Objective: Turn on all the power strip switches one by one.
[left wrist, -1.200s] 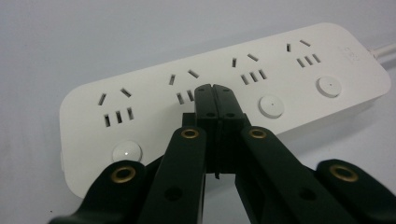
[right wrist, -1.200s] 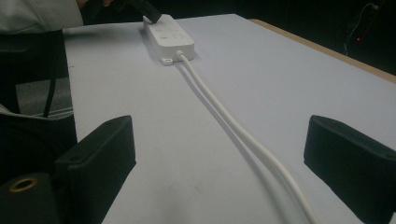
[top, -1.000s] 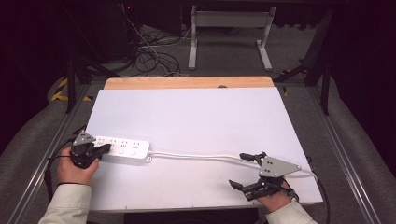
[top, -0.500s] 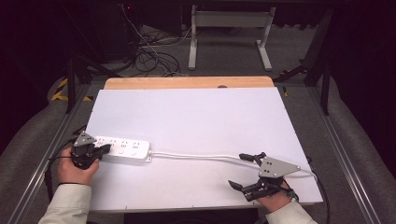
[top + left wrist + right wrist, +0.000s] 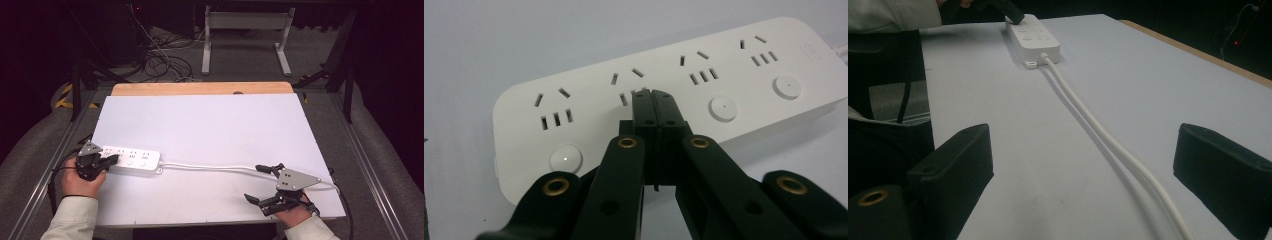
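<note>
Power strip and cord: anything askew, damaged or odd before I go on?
Nothing stands out. The power strip lies flat near the table's left edge, casing intact, sockets empty. Its cord trails unkinked to the open right claw. The shut left claw rests its tips on the strip.

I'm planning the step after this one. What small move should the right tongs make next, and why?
Probably close on the white cord. The right tongs stand wide open with the cord running along the table between the jaws, not yet gripped. The left tongs are shut with their tips over the power strip, perhaps pinning it, so gripping the cord looks like the natural follow-up.
</note>
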A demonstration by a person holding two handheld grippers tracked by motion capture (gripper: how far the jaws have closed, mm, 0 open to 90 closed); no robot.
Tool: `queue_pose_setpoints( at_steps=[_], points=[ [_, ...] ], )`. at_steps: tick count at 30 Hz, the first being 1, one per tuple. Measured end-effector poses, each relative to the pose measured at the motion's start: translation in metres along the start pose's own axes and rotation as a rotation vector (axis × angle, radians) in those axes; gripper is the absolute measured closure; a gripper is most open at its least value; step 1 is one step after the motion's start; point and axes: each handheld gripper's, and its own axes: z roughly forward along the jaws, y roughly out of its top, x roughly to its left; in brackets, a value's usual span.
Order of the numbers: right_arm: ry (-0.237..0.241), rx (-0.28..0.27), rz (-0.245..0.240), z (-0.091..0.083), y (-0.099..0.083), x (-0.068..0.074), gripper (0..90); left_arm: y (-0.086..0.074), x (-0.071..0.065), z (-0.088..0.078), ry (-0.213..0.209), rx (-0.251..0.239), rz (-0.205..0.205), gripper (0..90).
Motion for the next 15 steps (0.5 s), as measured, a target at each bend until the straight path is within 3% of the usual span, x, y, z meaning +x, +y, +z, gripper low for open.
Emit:
queue_pose_setpoints(
  at_steps=[6,9,10,15],
  points=[
    [0.001,0.0,0.0,0.0002,0.0,0.0001,9.3,0.001,-0.0004,0.0027,-0.026,-0.004,-0.009,90.0],
    [0.001,-0.001,-0.004,0.0,0.0,0.0001,9.3,0.0028,-0.0038,0.0036,0.012,0.003,0.011,90.0],
    [0.0,-0.003,-0.005,-0.0004,0.0,0.0002,9.3,0.0023,-0.0022,0.0037,-0.004,-0.001,-0.022,90.0],
    [0.001,-0.002,-0.005,-0.001,-0.0004,0.0006,9.3,0.0018,-0.0026,0.0037,-0.002,-0.003,-0.026,90.0]
  ],
)
